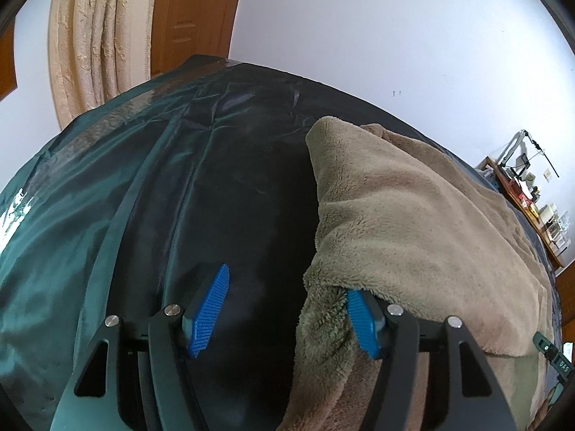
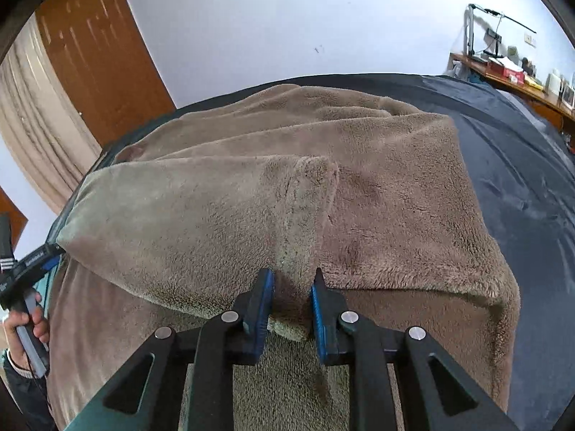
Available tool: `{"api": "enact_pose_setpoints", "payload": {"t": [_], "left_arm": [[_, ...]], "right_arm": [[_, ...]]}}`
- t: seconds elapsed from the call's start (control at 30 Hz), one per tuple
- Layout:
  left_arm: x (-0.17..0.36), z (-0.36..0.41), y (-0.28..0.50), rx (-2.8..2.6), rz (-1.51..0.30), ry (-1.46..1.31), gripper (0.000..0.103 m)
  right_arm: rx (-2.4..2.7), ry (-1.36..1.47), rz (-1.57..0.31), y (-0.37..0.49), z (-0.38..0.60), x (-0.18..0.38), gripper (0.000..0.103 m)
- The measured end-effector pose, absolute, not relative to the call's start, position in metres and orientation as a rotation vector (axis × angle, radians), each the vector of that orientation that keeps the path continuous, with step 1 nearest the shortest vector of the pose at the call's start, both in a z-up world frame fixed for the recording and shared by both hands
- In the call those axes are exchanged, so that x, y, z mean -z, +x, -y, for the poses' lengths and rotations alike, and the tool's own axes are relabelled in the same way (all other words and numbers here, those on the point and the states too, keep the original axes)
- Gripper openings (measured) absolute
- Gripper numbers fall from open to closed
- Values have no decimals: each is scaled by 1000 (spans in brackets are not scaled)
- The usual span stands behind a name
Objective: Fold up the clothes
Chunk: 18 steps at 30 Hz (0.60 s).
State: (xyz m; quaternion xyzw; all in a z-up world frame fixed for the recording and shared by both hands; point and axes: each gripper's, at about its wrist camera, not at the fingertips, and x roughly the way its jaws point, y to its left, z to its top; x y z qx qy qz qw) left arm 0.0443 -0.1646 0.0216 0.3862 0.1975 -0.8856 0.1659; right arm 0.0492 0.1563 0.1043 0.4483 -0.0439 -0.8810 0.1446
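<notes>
Dark green sheeting (image 1: 107, 215) covers the bed where the right gripper (image 2: 289, 309) has its fingers clenched on a raised fold of the tan fleece garment (image 2: 395, 197), running toward 12 o'clock, while the left gripper (image 1: 284, 312), fingers released, straddles its edge at 3 o'clock.

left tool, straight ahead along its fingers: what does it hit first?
Probably the dark green satin sheet between the open left tool's fingers. The brown fleece garment already drapes its right finger; depth unclear.
</notes>
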Motion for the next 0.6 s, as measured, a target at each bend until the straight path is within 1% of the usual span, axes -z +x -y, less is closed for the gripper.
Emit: {"api": "enact_pose_setpoints", "payload": {"t": [0.1,0.13,0.17,0.23,0.37,0.47,0.6], "left_arm": [[-21,165,43,2516,-549,1105,70],[-21,165,43,2516,-549,1106,70],[-21,165,43,2516,-554,1106,71],[-22,167,44,2516,-572,1103,73],[-27,170,53,2530,-621,1064,76],[-33,165,55,2546,-566,1020,77],[-36,159,54,2548,-505,999,77]], "right_arm": [[2544,1298,62,50,-155,-108,31],[2558,1293,33,52,-155,-110,39],[2581,1284,4,54,-155,-113,56],[2653,1232,-29,58,-155,-123,70],[2725,1127,-31,60,-150,-141,71],[2713,1081,-21,57,-143,-151,71],[2645,1083,-55,47,-125,-147,71]]}}
